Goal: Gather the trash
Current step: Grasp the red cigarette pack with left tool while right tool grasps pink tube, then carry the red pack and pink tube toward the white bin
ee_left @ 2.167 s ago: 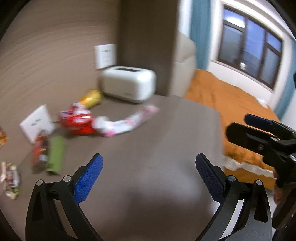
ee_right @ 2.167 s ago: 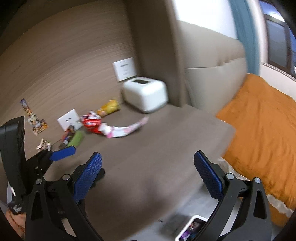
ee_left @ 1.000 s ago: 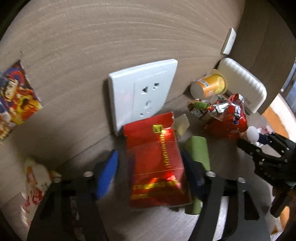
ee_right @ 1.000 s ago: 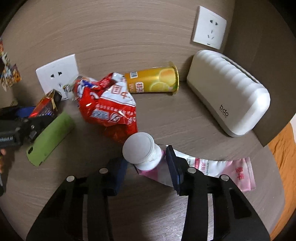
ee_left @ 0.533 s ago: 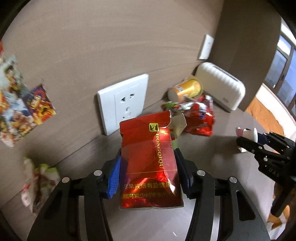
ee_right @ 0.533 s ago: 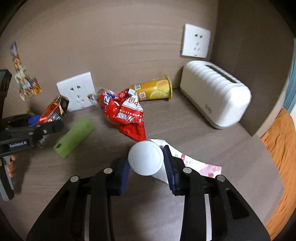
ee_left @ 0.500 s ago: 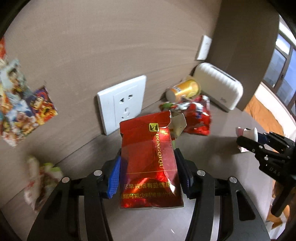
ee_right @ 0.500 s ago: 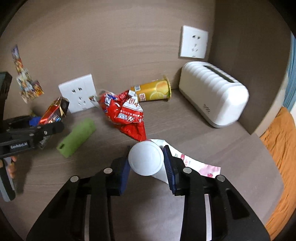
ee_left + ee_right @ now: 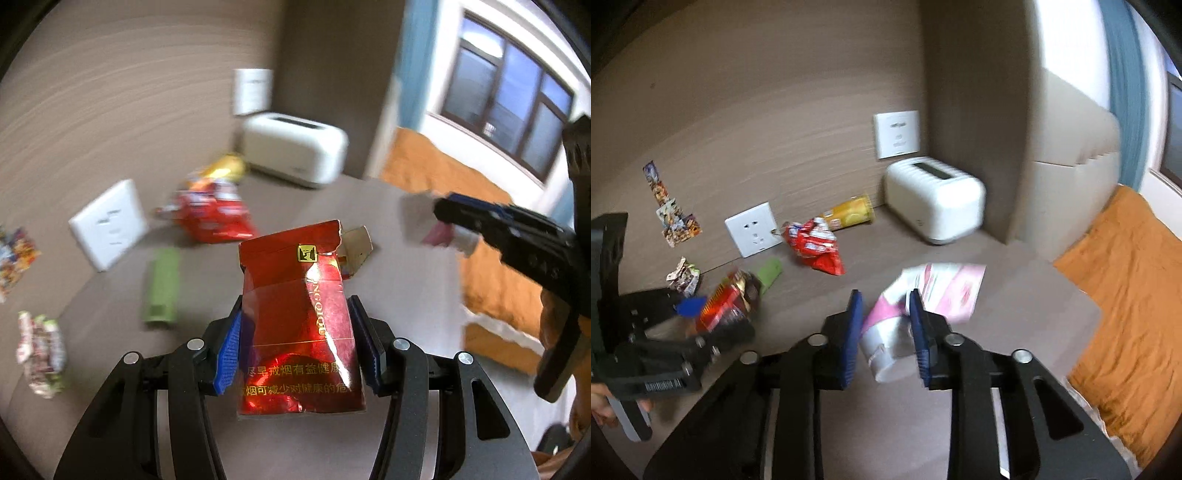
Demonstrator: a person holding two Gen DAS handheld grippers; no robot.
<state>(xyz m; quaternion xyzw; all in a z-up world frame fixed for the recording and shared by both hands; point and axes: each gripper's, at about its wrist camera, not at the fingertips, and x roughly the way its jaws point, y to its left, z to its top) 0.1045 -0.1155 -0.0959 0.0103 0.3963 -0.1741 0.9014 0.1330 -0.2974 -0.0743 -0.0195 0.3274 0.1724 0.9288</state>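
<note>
A white toaster [image 9: 934, 197] stands below a wall socket [image 9: 897, 133], near an orange bedspread [image 9: 1126, 280].

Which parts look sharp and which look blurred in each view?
Left wrist view: red cigarette pack in the left gripper is sharp; toaster and table litter are motion-smeared. Right wrist view: pink tube blurred, everything bent by the fisheye.

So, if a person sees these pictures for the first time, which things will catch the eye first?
First, the shiny red cigarette pack, torn open at the top, clamped in the left gripper in the middle of the left wrist view. Then the pink and white tube, gripped near its white cap by the right gripper. Behind them, a red snack bag lies on the brown tabletop.
</note>
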